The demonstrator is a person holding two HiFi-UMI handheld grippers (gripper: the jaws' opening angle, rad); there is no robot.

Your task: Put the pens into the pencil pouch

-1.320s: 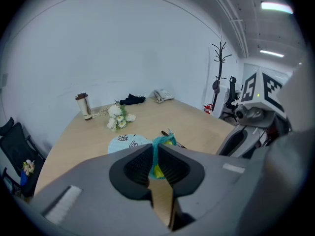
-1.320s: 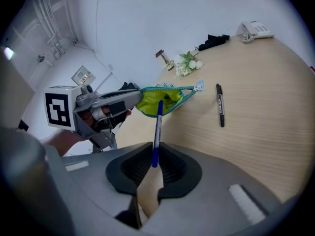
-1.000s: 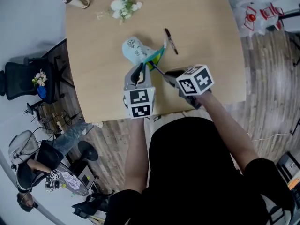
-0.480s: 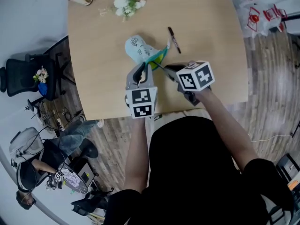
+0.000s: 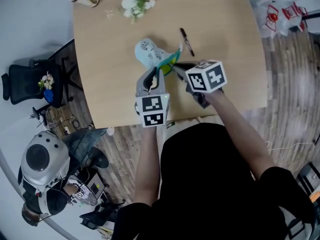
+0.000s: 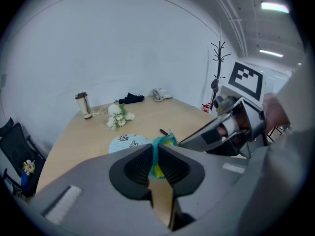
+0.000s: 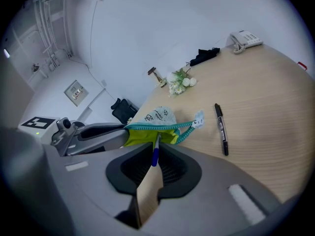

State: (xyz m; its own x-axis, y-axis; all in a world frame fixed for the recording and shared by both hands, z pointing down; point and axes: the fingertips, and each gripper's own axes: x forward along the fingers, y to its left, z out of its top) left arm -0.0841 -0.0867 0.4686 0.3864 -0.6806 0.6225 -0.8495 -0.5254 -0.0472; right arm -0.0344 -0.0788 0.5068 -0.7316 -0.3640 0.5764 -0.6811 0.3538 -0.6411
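Blue pen (image 7: 155, 152) tip pokes into open pencil pouch (image 5: 147, 51)

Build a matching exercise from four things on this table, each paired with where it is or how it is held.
Things:
1. blue pen
2. black marker
3. pencil pouch
4. flowers

Places or states:
A. lying loose on the table, right of the pouch
B. edge pinched in the left gripper
C. at the table's far side
D. clamped in the right gripper, tip at the open pouch mouth

Pairs: 1-D, 2-A, 3-B, 4-C
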